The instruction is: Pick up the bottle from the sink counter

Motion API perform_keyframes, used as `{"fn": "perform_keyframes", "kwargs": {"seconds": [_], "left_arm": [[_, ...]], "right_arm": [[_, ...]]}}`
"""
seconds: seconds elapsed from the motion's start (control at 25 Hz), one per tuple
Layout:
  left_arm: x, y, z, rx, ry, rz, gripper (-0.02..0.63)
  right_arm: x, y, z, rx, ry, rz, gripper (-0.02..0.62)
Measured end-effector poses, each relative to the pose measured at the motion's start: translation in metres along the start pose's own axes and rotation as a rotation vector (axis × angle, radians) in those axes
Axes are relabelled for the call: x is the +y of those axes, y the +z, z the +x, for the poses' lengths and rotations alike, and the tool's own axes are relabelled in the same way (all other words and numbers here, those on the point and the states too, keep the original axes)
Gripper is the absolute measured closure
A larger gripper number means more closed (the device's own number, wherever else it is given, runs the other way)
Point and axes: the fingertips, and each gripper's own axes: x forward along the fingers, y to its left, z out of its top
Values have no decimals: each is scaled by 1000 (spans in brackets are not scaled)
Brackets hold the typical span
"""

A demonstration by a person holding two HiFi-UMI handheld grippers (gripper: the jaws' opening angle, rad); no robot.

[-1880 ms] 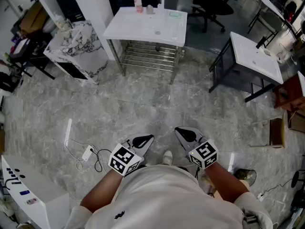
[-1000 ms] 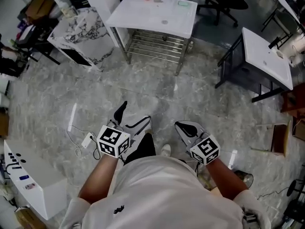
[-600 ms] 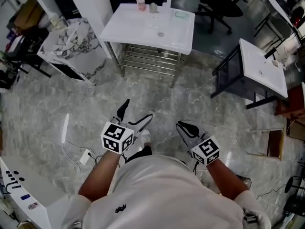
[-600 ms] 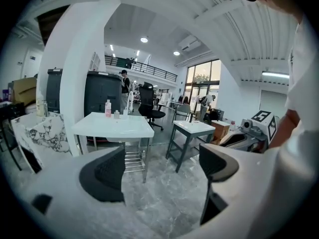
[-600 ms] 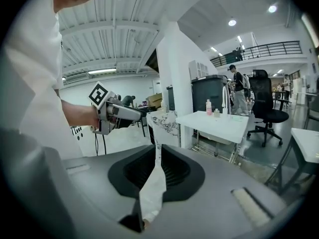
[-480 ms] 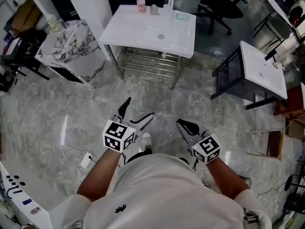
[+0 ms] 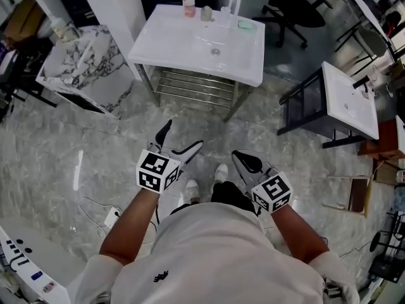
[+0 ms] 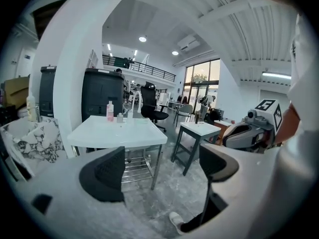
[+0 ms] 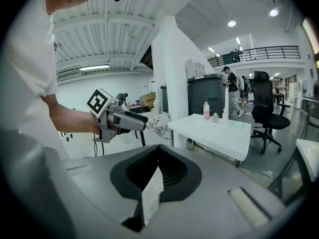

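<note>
Bottle [image 7: 188, 2] well apart from jaws.

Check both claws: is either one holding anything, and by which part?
Nothing is held. The left claw is open and empty; the right claw is shut on nothing. The bottle stands on the sink counter, well ahead of both.

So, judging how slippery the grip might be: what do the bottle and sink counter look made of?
Bottle: probably clear plastic, pinkish inside, pale cap; too small to be sure. Sink counter: glossy white, likely ceramic or similar, given its smooth sheen. The rack beneath: bare shiny metal bars.
</note>
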Motion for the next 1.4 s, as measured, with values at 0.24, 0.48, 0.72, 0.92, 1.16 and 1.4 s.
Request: {"fn": "perform_keyframes", "kwargs": {"seconds": [0.24, 0.48, 0.72, 0.92, 1.16, 1.4], "left_arm": [[35, 18, 51, 8, 36, -8, 150], [72, 50, 109, 19, 102, -31, 153], [108, 87, 181, 12, 162, -35, 156], [130, 101, 233, 27, 185, -38, 156], [160, 111, 281, 68, 202, -17, 161], [215, 123, 334, 76, 208, -25, 166]], "right_arm": [[-59, 19, 31, -13, 24, -3, 581], [-126, 37, 68, -16, 97, -6, 581], [-206, 67, 89, -35, 122, -7, 581], [-252, 67, 109, -22, 141, 11, 581], [-282, 67, 131, 8, 154, 26, 581], [-310, 75, 160, 28, 131, 44, 581]]}}
